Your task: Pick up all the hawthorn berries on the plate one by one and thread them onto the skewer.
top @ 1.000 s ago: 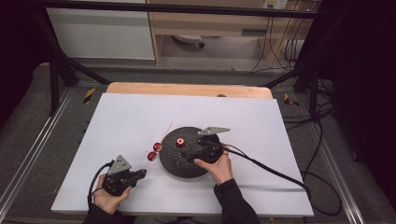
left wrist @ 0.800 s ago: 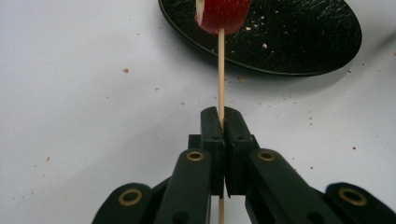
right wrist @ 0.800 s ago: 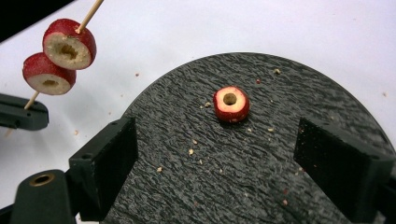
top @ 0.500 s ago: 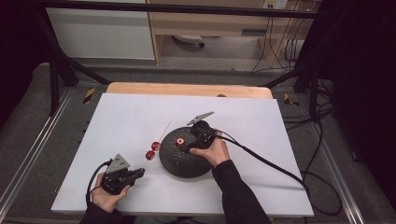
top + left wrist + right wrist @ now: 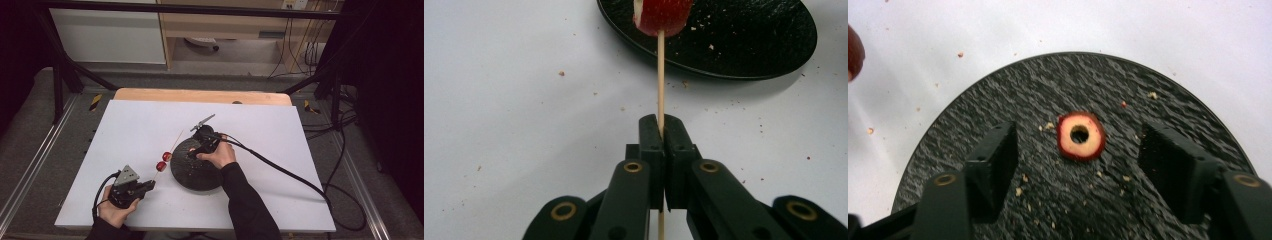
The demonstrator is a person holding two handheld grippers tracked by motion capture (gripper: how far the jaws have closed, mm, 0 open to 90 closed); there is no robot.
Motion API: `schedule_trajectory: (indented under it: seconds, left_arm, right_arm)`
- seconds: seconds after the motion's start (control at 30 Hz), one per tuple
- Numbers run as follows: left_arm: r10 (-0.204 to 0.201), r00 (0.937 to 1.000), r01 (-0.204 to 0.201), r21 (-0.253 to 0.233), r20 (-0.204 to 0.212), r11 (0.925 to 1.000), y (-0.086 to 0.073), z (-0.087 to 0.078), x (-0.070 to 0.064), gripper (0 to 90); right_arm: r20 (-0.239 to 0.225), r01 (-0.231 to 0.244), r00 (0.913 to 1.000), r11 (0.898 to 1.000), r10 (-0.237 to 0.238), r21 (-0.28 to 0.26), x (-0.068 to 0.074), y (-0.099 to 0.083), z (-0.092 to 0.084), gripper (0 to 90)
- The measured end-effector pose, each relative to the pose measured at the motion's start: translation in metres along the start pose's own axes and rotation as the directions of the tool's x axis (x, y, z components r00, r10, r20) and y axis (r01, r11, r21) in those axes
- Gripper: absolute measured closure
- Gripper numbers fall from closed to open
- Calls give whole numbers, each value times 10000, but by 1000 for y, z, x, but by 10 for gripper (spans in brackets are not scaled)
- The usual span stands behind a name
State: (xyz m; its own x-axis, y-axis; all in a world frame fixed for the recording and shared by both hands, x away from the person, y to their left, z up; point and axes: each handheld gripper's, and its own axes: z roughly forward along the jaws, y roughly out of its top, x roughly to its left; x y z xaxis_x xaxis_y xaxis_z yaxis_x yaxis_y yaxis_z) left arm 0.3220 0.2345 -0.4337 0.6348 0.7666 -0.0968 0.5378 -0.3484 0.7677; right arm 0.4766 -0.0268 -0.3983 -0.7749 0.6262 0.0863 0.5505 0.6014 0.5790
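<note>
Black, red and pale wood on a white table

The table [image 5: 130, 125] top is white with a light wooden strip along its far edge. The plate [image 5: 1168, 105] is black with a rough, rippled texture and pale crumbs scattered on it. The ring-shaped slice [image 5: 1081, 135] has red skin and cream flesh. The skewer [image 5: 660, 75] is pale tan, its fruit pieces [image 5: 163, 161] red. Both the left gripper [image 5: 660, 132] and the right gripper [image 5: 1083, 165] are black with brass-coloured rivets.

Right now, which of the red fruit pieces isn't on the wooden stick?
The cored red fruit slice lying flat on the black textured plate, between the right gripper's open jaws. The other red pieces are threaded on the thin wooden skewer.
</note>
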Motion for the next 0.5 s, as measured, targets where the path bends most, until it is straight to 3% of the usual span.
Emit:
schedule_trajectory:
  seconds: [0.5]
  left_arm:
    - [38, 10000, -38, 22, 4, 10000, 0, 1, -2, 882]
  right_arm:
    - [-222, -187, 9996, 9996, 192, 200, -10, 2, 19, 513]
